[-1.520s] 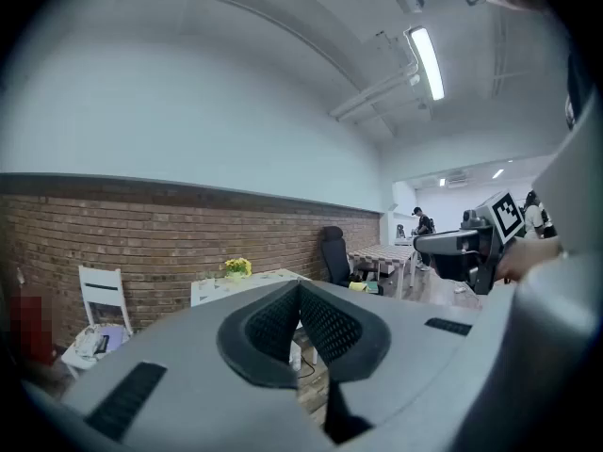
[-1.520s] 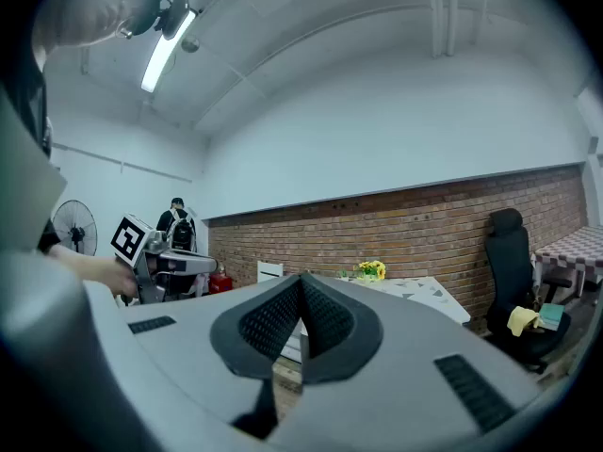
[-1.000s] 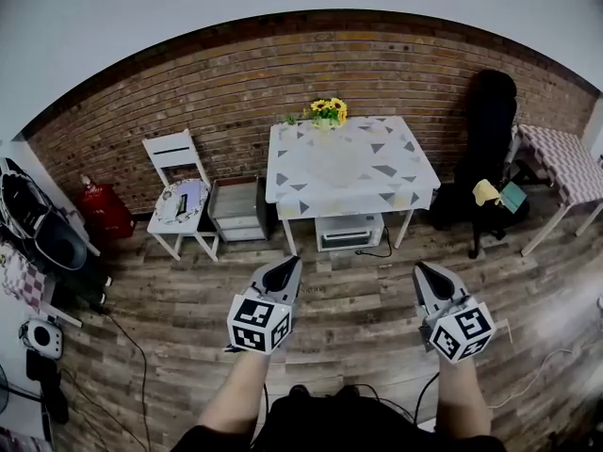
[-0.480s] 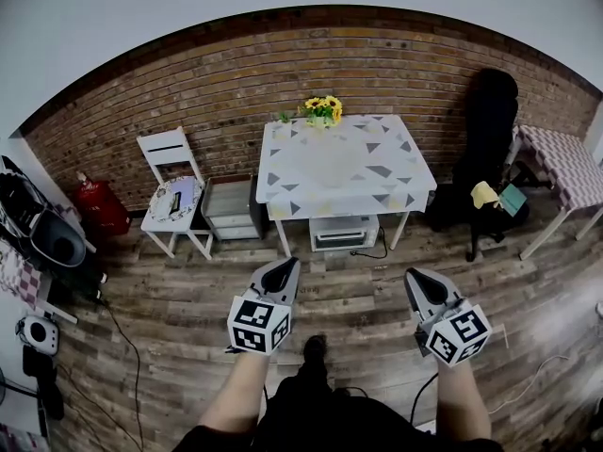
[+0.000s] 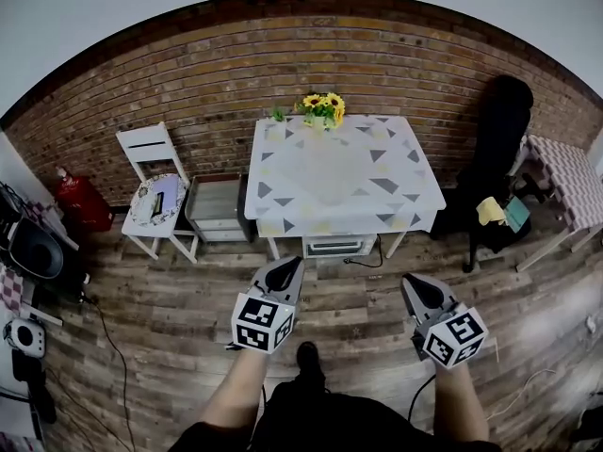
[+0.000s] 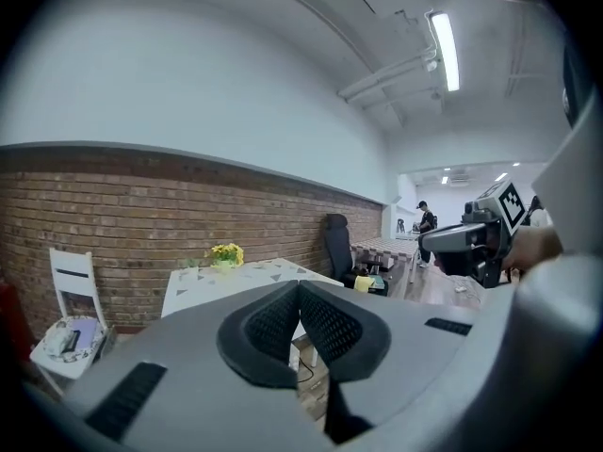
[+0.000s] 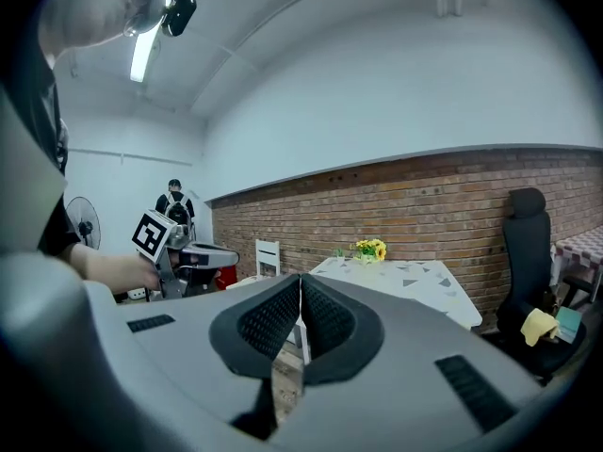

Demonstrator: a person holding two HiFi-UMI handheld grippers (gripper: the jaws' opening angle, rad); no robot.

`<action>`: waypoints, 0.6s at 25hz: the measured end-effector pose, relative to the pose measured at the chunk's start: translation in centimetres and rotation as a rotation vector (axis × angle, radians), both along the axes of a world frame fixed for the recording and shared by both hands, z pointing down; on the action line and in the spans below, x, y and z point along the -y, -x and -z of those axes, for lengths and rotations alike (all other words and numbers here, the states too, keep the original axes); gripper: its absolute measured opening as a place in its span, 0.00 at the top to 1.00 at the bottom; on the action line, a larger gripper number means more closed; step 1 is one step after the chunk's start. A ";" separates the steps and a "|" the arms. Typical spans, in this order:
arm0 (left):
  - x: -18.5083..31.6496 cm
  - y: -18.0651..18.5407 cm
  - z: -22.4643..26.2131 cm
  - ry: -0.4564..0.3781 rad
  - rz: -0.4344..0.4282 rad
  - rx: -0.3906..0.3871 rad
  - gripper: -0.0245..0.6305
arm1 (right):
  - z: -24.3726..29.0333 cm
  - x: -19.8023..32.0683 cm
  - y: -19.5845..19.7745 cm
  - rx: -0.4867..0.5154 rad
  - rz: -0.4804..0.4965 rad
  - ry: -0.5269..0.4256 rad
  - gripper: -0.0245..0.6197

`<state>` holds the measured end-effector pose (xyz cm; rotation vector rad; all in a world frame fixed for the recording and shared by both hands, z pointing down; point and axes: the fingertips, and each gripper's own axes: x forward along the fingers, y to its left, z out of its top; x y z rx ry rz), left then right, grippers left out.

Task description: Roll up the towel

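Both are shut tight on nothing — my left claw [image 5: 283, 271] and my right claw [image 5: 415, 287] — well apart from the counter [image 5: 283, 172].

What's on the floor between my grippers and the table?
Head view: only bare wooden floor lies between the left gripper, the right gripper and the table, plus a black cable by the table's legs.

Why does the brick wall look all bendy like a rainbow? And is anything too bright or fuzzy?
Head view: the wide lens bends the red brick wall into an arch; the light is even and things look sharp. Left gripper view: the long ceiling lamp glares white, and the corners go black. Right gripper view: a ceiling strip light glares too, with the same black corners.
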<state>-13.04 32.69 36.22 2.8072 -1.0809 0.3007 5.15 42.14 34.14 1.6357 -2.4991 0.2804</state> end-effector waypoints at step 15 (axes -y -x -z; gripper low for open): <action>15.2 -0.6 -1.8 0.027 -0.058 0.006 0.93 | -2.3 16.5 2.6 -0.025 0.038 0.109 0.94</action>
